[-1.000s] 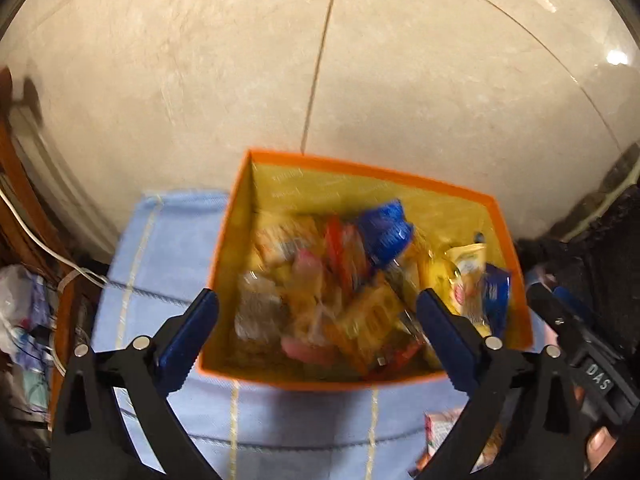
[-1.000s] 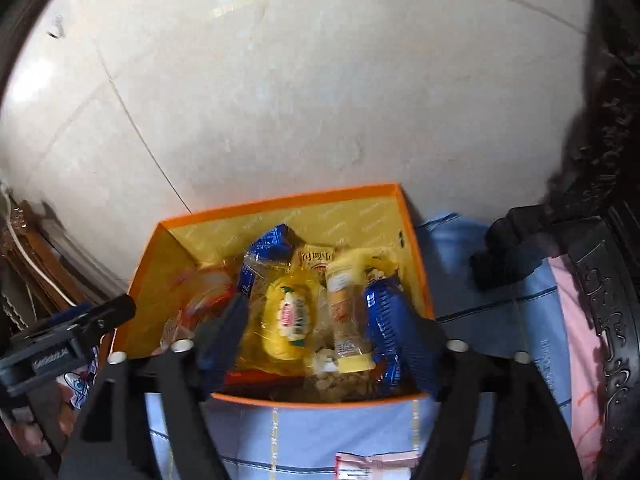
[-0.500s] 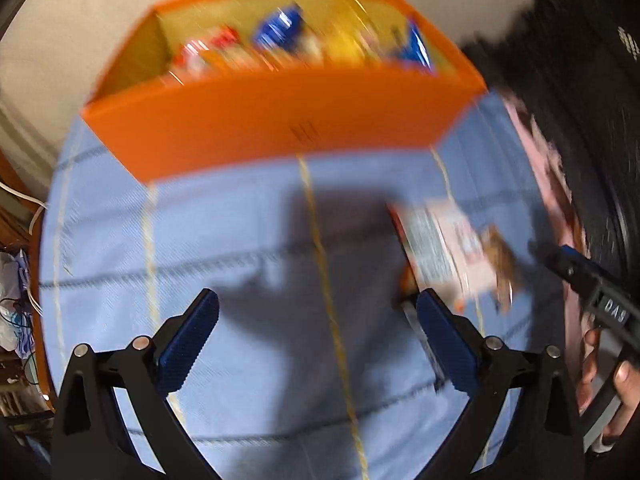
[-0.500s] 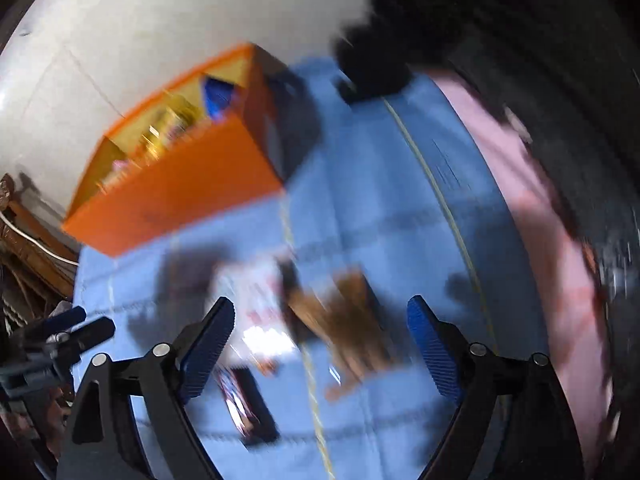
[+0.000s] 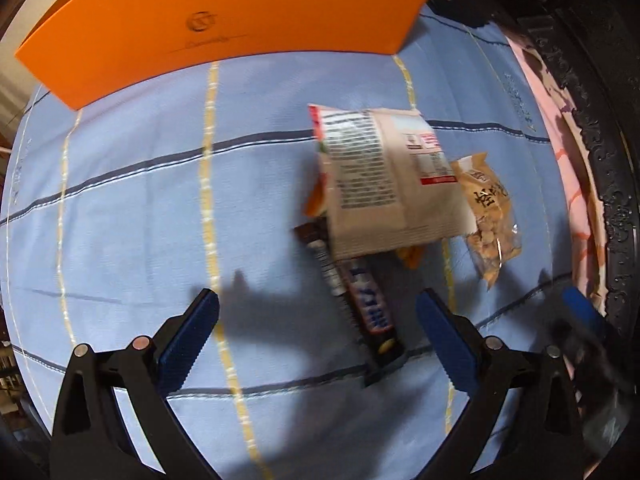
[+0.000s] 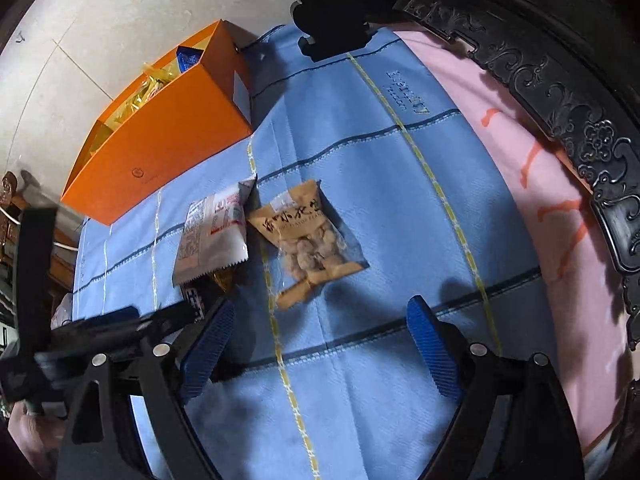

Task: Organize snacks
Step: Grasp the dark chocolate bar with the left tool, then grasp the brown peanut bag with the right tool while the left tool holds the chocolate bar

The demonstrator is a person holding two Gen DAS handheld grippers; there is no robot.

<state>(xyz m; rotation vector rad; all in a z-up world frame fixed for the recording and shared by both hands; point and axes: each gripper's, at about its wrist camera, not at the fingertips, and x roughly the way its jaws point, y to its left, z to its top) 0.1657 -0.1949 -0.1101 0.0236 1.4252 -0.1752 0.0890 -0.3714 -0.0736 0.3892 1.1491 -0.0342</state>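
Note:
An orange box full of snack packets stands at the far side of the blue cloth; it also shows in the right wrist view. On the cloth lie a white snack pouch, a tan bag of nuts and a dark chocolate bar partly under the pouch. The pouch and nut bag show in the right wrist view too. My left gripper is open and empty, with the bar between its fingers. My right gripper is open and empty, just short of the nut bag.
A blue striped cloth covers the surface, with a pink cloth to its right. Dark carved wooden furniture borders the right side. A pale tiled floor lies behind the box.
Both grippers have pulled back from above the open box and tilted down toward the loose snacks on the cloth. Both stay open and empty.

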